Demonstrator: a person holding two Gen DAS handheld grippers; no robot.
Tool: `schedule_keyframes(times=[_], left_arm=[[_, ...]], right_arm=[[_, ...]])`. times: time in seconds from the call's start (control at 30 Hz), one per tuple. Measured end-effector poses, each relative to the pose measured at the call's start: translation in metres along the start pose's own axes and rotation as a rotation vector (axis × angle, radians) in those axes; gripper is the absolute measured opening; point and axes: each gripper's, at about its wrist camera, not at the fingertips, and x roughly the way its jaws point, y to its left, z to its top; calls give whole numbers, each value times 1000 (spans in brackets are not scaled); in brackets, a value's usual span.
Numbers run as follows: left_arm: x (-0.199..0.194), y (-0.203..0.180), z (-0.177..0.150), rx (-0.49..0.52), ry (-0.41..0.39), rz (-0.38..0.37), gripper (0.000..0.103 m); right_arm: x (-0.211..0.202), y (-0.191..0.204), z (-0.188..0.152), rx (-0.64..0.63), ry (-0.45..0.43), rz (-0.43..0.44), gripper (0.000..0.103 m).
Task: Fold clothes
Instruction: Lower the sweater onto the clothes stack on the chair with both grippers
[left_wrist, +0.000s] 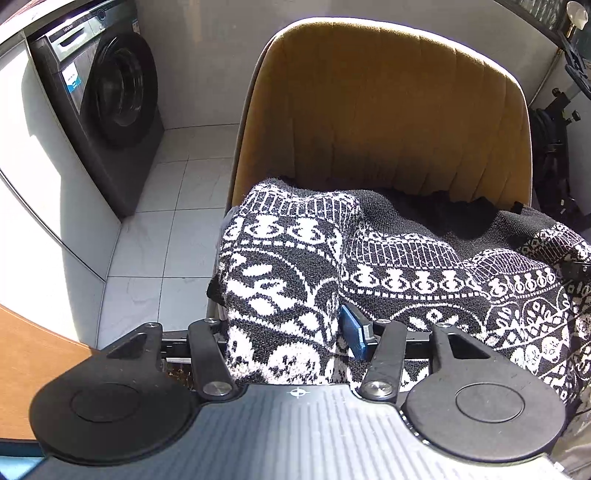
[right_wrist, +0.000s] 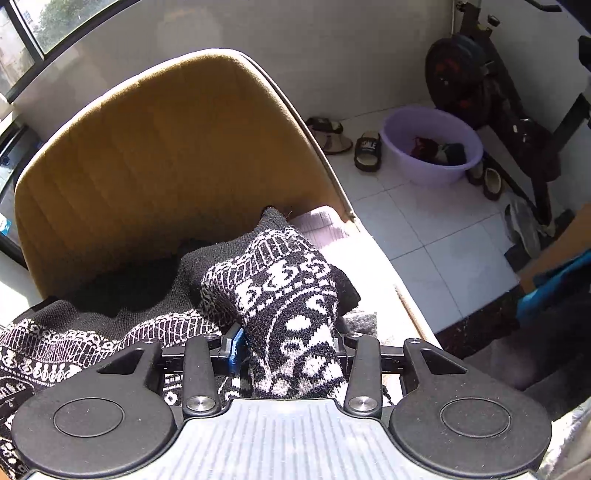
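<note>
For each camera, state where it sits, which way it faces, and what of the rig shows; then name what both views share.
Left wrist: on the left claw, looking steeply down at the patterned sweater on the mustard chair, washing machine at left; its own claw shows.
Right wrist: on the right claw, facing down over the same chair, purple basin and exercise bike beyond; its own claw shows.
Shared: sweater, chair, tiled floor.

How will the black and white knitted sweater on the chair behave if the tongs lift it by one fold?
The sweater would probably hang limp: it already drapes in soft folds over the chair. Its thick, fuzzy knit suggests it is not slippery, so the left tongs should keep a hold. It looks bulky, so unheld parts may sag and unfold.
</note>
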Motion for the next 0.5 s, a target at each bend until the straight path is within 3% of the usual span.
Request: schedule_keyframes(times=[0.2,0.3,0.4,0.5], left_arm=[[-36,44,1,-38,-45,26,70],[-46,61,-17,-74,-36,63,70],[-49,76,-42,-192,10,30,70],[-52,83,-66,-358,70,-54,70]], right_arm=[[-39,-50,9,129,-85,13,56],[-61,-78,7,199,-107,26,58],[-73,-100,-10,238,-80,45,58],[-71,-104,-35,237,-19,75,59]])
